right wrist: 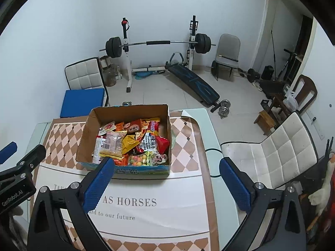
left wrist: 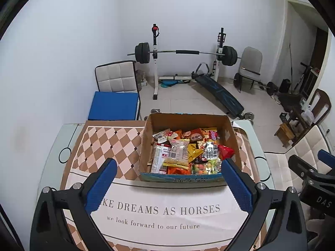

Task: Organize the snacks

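We hold both claws above the near edge of the glass worktop (left wrist: 54,146), which carries a brown-and-cream diamond-patterned mat (left wrist: 108,142) with printed lettering. The left claw (left wrist: 167,179) stands wide, nothing between its blue-padded fingers (left wrist: 100,186); the right claw (right wrist: 166,179) is just as wide and bare. An open brown cardboard box with a blue printed front (left wrist: 230,138) sits on the mat at the far middle of the worktop — well apart from both claws. Inside it lies a heap of mixed snack packets (left wrist: 184,152): a pale yellow bag (right wrist: 112,144) on top at the left, a red pouch (right wrist: 162,143) towards the right, a clear bag of coloured sweets (right wrist: 138,159) at the near side.
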